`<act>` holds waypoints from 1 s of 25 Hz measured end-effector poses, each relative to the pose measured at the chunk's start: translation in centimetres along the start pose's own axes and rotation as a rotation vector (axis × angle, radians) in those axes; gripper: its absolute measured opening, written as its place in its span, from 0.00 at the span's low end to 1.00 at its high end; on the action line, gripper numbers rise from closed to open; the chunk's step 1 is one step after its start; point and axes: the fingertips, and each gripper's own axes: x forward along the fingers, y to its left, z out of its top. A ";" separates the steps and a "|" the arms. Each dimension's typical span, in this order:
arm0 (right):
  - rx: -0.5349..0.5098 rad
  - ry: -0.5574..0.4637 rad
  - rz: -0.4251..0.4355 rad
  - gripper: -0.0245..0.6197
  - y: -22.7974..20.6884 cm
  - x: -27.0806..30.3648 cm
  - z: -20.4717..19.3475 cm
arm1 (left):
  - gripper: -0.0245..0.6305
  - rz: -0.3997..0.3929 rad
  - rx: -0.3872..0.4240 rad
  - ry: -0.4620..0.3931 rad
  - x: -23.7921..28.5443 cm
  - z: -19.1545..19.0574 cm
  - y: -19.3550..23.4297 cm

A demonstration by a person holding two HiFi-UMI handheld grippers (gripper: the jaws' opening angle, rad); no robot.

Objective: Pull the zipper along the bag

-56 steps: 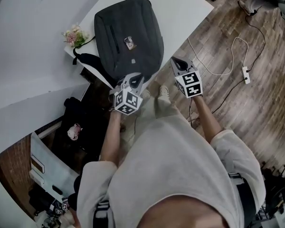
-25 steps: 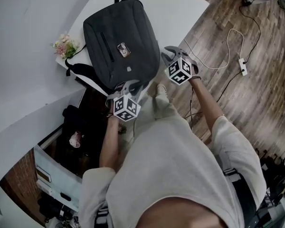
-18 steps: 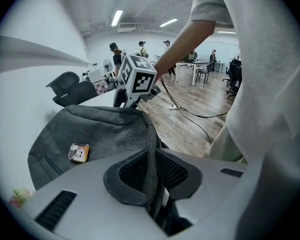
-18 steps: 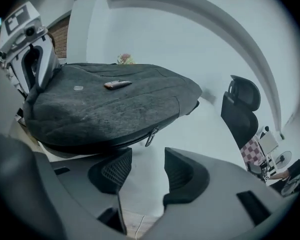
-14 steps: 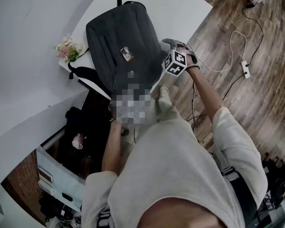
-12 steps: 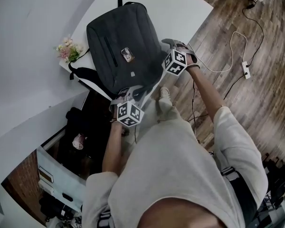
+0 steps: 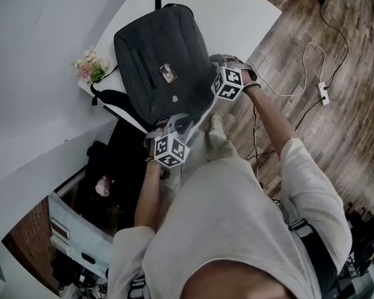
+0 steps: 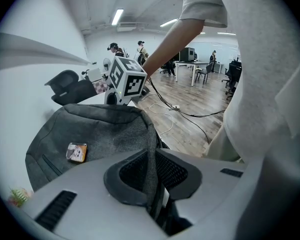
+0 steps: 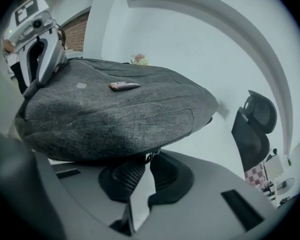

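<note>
While the dark grey bag (image 7: 162,55) lies flat on the white table (image 7: 237,5), filling the 11 o'clock part of the head view, both grippers work at its near end. The left gripper (image 7: 177,118) sits at the bag's 6 o'clock corner. In the left gripper view its jaws are nearly together, clamped on a raised fold of the bag's grey fabric that runs straight up between the ribbed pads (image 8: 135,171). The right gripper (image 7: 215,66) meets the bag's side at about 4 o'clock, its marker cube turned toward the head camera. Its jaws have just been closing. In the right gripper view they stand close together with only a narrow slit lower down, and their tips pinch the small metal zipper pull (image 9: 151,157) that hangs from the underside of the bag's bulging edge.

A small rectangular tag (image 7: 167,73) lies on the bag's top face near its middle. A black strap (image 7: 109,95) loops off the bag at 8 o'clock and hangs over the table's edge. A little bunch of flowers (image 7: 87,67) stands at the bag's 9 o'clock, just beside it. On the wooden floor (image 7: 336,136), at 3 o'clock of the bag and well apart from it, a white cable leads to a power strip (image 7: 324,95). A black office chair (image 9: 255,126) shows at 3 o'clock in the right gripper view.
</note>
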 end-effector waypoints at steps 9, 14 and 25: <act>-0.051 0.079 -0.011 0.07 -0.2 -0.9 -1.1 | 0.14 0.016 -0.025 0.002 0.1 0.0 0.3; -0.060 0.126 -0.021 0.07 0.8 -1.4 -1.6 | 0.14 0.026 -0.055 -0.007 0.2 0.1 0.6; 0.003 0.176 0.028 0.07 7.4 -4.4 -2.5 | 0.14 0.037 -0.081 -0.016 0.3 0.0 0.9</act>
